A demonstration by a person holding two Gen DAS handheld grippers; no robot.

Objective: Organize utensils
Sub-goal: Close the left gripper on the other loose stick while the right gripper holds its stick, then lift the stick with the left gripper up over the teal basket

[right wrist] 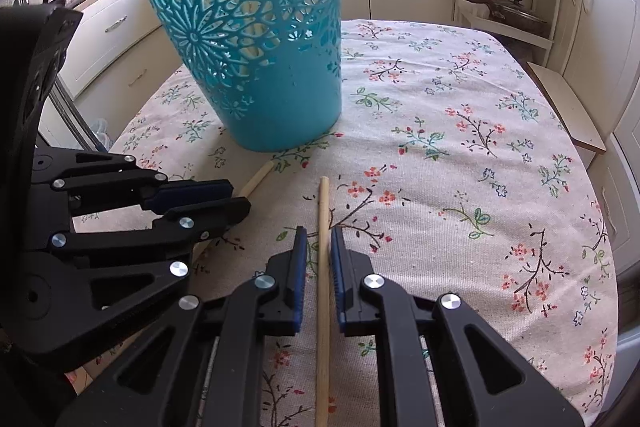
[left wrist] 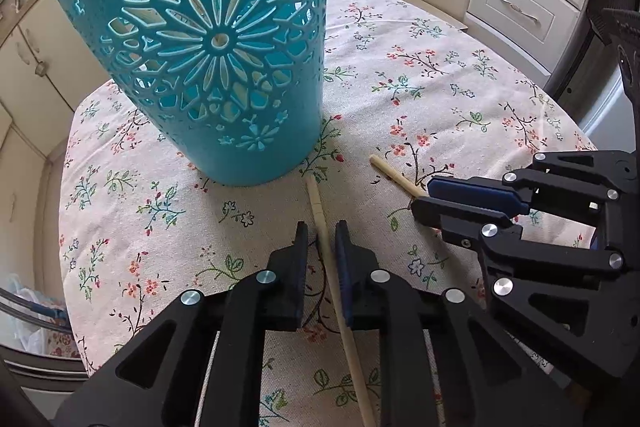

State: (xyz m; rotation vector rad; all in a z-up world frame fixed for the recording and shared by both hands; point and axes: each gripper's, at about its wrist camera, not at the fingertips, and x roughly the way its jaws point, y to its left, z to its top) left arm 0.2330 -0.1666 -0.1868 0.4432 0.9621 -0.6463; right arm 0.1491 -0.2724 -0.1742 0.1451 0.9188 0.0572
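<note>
Asking: where are the utensils seen?

Answering: two are seen, both laid on the counter [left wrist: 440, 99], which is covered by a flowered cloth. The left chopstick [left wrist: 320, 203] and the right chopstick [right wrist: 323, 211] are pointed with their blunt ends toward a teal basket [left wrist: 208, 47].

Asking: how is the basket placed?

Answering: it is stood upright on the cloth, its wall cut through with flower patterns. The left chopstick's end is stopped just short of its foot, and the right chopstick's end is found a little farther out. The two ends are kept apart.

Asking: what is shown of the left gripper [left wrist: 322, 231]?

Answering: its jaws are set slightly apart and astride the left chopstick. A sliver of cloth is seen on each side of the stick, so nothing is pinched.

Asking: and the right gripper [right wrist: 319, 233]?

Answering: its jaws are drawn narrow around the right chopstick. One pad is seen against the stick, while a thin gap is shown on the other side. Whether the stick is truly pinched cannot be made out.

Asking: how are the two grippers placed?

Answering: they are held side by side, near each other, both tilted down at the cloth.
</note>
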